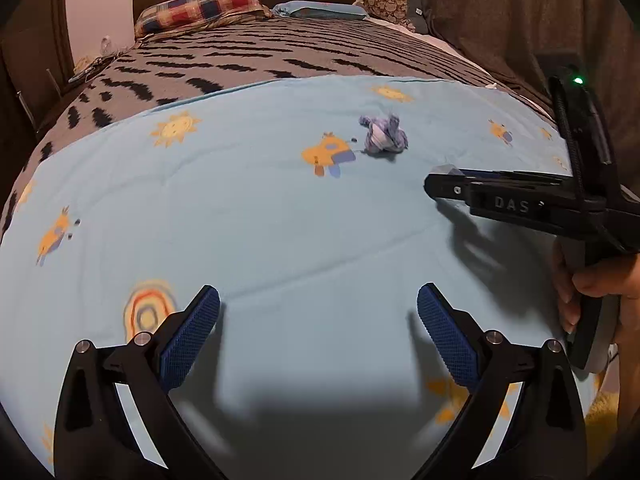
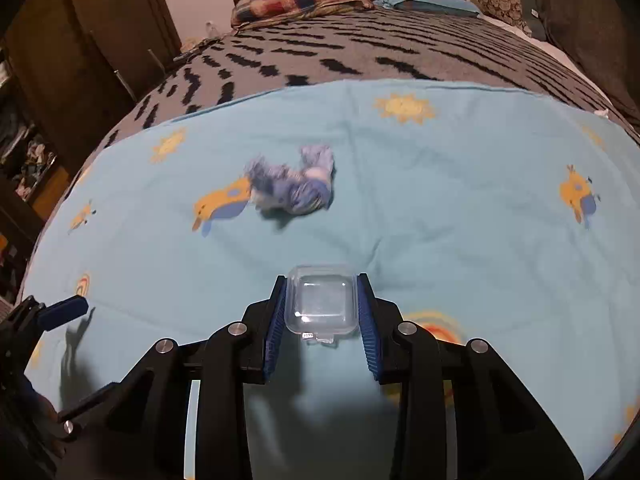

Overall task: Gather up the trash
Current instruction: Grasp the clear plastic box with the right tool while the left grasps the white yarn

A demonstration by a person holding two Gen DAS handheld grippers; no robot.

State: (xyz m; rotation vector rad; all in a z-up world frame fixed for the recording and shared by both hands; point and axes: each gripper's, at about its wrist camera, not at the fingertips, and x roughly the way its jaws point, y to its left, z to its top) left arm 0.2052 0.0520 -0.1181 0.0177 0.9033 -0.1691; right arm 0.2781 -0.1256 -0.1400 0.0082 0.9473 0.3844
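Observation:
A small clear plastic box (image 2: 321, 300) sits between the blue pads of my right gripper (image 2: 322, 296), which is shut on it just above the light blue blanket (image 2: 440, 208). The same right gripper (image 1: 440, 184) shows from the side in the left wrist view, held by a hand (image 1: 576, 292), with a grey edge of the box at its tip. A crumpled blue-and-white wad (image 2: 294, 188) lies on the blanket beyond the box; this wad (image 1: 384, 136) also shows in the left wrist view. My left gripper (image 1: 318, 308) hangs open over bare blanket (image 1: 280, 220), nothing between its fingers.
A grey blanket with black marks (image 1: 280, 52) covers the far half of the bed. A checked pillow (image 1: 200, 10) and a blue pillow (image 1: 320, 10) lie at the dark headboard. Dark wooden furniture (image 2: 80, 40) stands left of the bed, a brown curtain (image 1: 500, 8) on the right.

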